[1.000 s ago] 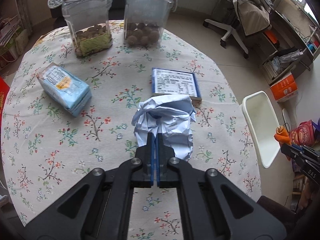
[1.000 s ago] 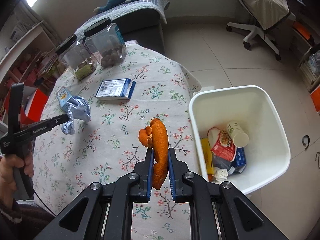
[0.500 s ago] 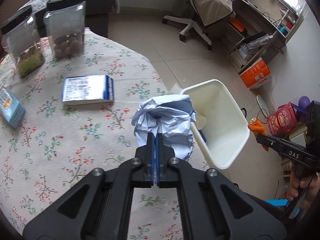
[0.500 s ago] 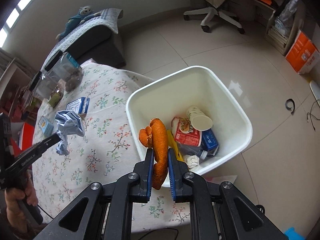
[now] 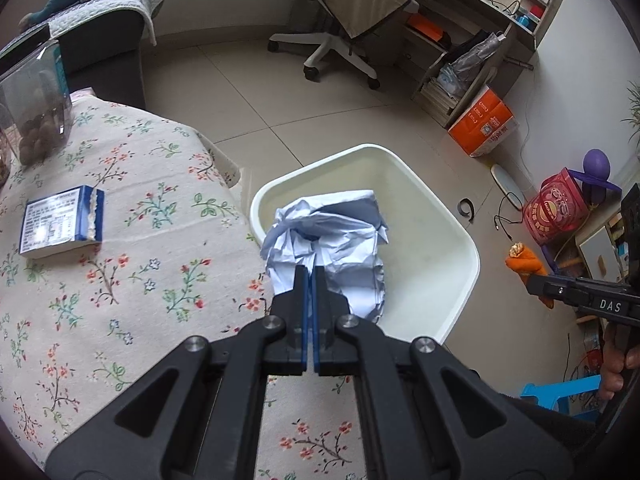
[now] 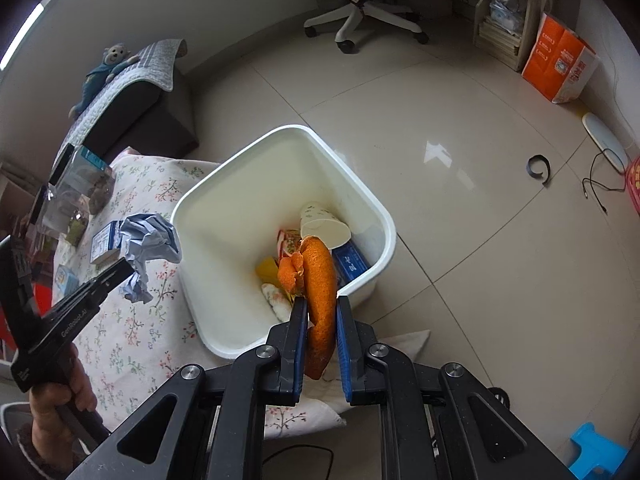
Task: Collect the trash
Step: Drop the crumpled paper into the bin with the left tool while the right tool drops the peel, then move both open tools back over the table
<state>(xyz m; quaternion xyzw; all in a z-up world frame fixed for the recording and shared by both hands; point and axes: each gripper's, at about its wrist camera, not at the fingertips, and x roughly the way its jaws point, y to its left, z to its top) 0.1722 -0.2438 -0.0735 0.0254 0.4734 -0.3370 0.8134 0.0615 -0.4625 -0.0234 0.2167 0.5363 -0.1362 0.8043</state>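
My left gripper (image 5: 311,276) is shut on a crumpled ball of white paper (image 5: 328,236) and holds it above the near rim of the white trash bin (image 5: 460,236), beside the table edge. It shows in the right wrist view too (image 6: 150,246). My right gripper (image 6: 322,312) is shut on an orange peel (image 6: 318,280) and holds it over the bin (image 6: 280,148). It also shows in the left wrist view (image 5: 524,264). Inside the bin lie a paper cup (image 6: 324,228), a blue carton (image 6: 352,262) and wrappers.
A round table with a floral cloth (image 5: 120,280) carries a blue-and-white box (image 5: 60,226) and a clear jar of nuts (image 5: 38,120). An office chair (image 5: 348,12), an orange carton (image 5: 486,124) and loose cables (image 6: 600,188) are on the tiled floor.
Both grippers swung right from the table toward the bin with their loads. The paper now hangs at the bin's rim and the peel is over the bin's inside.
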